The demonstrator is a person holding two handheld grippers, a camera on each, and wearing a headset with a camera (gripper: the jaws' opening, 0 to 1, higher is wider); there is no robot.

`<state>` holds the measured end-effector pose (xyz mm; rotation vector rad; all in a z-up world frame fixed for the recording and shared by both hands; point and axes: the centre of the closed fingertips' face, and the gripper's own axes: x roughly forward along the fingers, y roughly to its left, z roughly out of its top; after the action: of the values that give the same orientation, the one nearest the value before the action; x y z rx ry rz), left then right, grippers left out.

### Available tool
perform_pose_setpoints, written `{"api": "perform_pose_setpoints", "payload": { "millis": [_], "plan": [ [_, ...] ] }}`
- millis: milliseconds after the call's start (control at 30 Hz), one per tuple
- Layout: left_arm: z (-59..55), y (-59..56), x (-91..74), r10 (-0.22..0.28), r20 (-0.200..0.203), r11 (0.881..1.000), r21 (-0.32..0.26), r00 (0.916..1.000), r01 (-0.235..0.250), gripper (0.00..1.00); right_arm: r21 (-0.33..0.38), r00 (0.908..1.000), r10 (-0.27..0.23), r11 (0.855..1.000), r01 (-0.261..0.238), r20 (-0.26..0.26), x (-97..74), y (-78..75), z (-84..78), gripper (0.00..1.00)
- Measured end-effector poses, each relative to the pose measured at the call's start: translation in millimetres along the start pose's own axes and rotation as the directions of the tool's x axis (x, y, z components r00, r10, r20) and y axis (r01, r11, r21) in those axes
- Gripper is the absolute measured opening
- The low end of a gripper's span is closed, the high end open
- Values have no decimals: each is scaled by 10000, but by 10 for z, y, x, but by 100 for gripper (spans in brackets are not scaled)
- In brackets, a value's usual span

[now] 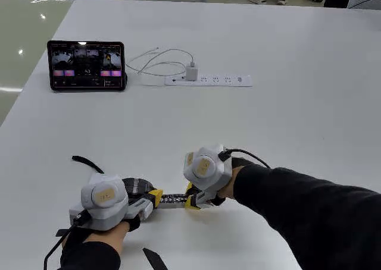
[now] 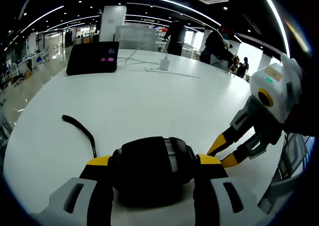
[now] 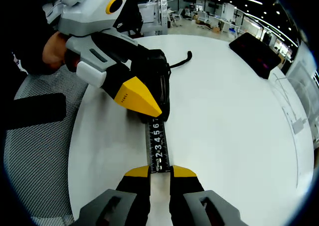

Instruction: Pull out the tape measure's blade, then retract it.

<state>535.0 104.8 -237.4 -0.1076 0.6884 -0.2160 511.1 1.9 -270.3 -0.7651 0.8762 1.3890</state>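
A black tape measure (image 1: 138, 188) (image 2: 152, 166) (image 3: 153, 81) lies on the white table near its front edge. My left gripper (image 1: 153, 198) (image 2: 154, 161) is shut on its case, yellow tips on either side. A short length of black blade (image 1: 172, 197) (image 3: 157, 144) with white numerals runs from the case to the right. My right gripper (image 1: 191, 200) (image 3: 160, 172) (image 2: 219, 154) is shut on the blade's end. A black wrist strap (image 1: 87, 162) (image 2: 79, 131) trails from the case to the left.
A tablet (image 1: 87, 65) with a lit screen stands at the back left. A white power strip (image 1: 208, 79) with a charger and coiled white cable (image 1: 158, 62) lies beside it. A dark strap end (image 1: 156, 259) lies at the table's front edge. People stand at the far end.
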Motion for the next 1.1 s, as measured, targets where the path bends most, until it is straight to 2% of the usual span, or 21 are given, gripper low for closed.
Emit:
{"api": "perform_pose_setpoints", "payload": {
  "millis": [867, 1100],
  "plan": [
    [-4, -3, -5, -21, -53, 10000, -26, 10000, 21, 60, -188, 9999, 43, 9998, -40, 143, 66, 14, 125, 9],
    [-2, -2, -4, -16, -49, 10000, -45, 10000, 16, 60, 9, 9996, 105, 9999, -105, 263, 73, 13, 142, 9]
  ]
}}
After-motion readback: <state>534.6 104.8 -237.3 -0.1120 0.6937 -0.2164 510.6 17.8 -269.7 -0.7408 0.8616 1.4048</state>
